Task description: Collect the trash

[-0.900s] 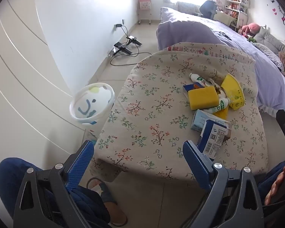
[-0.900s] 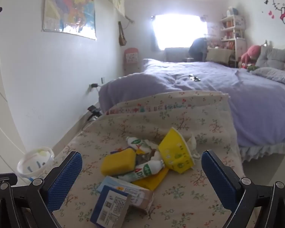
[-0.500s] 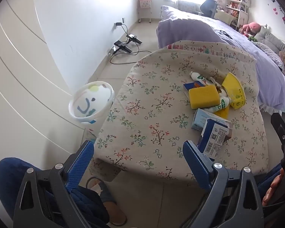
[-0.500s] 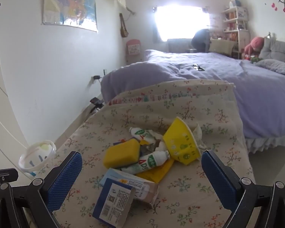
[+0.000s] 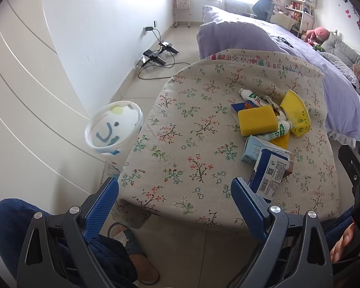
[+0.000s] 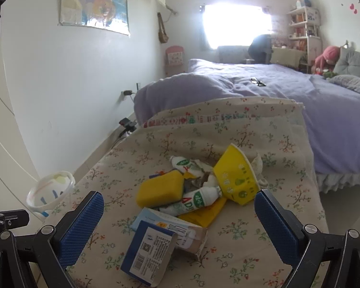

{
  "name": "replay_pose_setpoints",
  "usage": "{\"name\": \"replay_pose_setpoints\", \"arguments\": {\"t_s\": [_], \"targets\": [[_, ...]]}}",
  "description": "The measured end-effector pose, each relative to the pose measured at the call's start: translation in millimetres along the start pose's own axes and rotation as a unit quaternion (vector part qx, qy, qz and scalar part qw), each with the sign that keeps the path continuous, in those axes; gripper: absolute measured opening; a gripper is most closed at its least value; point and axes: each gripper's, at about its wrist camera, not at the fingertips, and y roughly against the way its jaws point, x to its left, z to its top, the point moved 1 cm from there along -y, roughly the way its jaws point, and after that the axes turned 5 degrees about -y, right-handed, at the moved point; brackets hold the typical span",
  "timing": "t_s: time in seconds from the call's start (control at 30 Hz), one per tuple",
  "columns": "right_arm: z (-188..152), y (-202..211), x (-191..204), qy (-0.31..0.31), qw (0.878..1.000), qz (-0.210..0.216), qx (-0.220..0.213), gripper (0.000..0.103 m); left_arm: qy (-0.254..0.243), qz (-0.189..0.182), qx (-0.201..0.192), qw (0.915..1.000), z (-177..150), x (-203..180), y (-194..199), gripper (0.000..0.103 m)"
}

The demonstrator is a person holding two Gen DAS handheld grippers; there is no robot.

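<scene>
A pile of trash lies on a table with a floral cloth [image 5: 192, 148]: a yellow sponge [image 5: 257, 120] [image 6: 159, 188], white tubes [image 6: 199, 199], a yellow paper bowl [image 5: 296, 114] [image 6: 237, 176], a light blue carton [image 5: 253, 148] and a dark blue box with a barcode [image 5: 268, 172] [image 6: 147, 249]. A white trash bin [image 5: 114, 126] [image 6: 50, 192] stands on the floor left of the table. My left gripper [image 5: 175, 204] is open at the table's near edge. My right gripper [image 6: 180, 218] is open, low over the near end, with the blue box between its fingers.
A bed with a purple cover [image 6: 300, 100] lies beyond the table. Cables and chargers [image 5: 156, 57] lie on the floor by the left wall. The person's legs and sandal [image 5: 129, 240] are below the left gripper. A white wardrobe [image 5: 24, 96] is at left.
My right gripper has moved forward and a little lower toward the trash pile. The left gripper has barely moved. Both stay open.
</scene>
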Motion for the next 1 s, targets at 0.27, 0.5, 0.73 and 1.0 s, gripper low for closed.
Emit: {"name": "replay_pose_setpoints", "arguments": {"t_s": [0.27, 0.5, 0.73, 1.0], "targets": [[-1.0, -1.3, 0.1, -0.001, 1.0, 0.003, 0.005, 0.103, 0.0, -0.001, 0.002, 1.0, -1.1, -1.0, -1.1, 0.096], [-3.9, -5.5, 2.9, 0.003, 1.0, 0.011, 0.016, 0.103, -0.002, -0.004, 0.004, 1.0, -2.1, -2.3, -2.0, 0.096], [-4.7, -6.2, 5.3, 0.011, 1.0, 0.011, 0.018, 0.103, -0.002, -0.005, 0.006, 1.0, -2.4, -2.6, -2.4, 0.096], [-5.3, -7.4, 6.8, 0.015, 1.0, 0.013, 0.022, 0.103, -0.003, -0.005, 0.006, 1.0, -2.1, -2.0, -2.4, 0.096]]}}
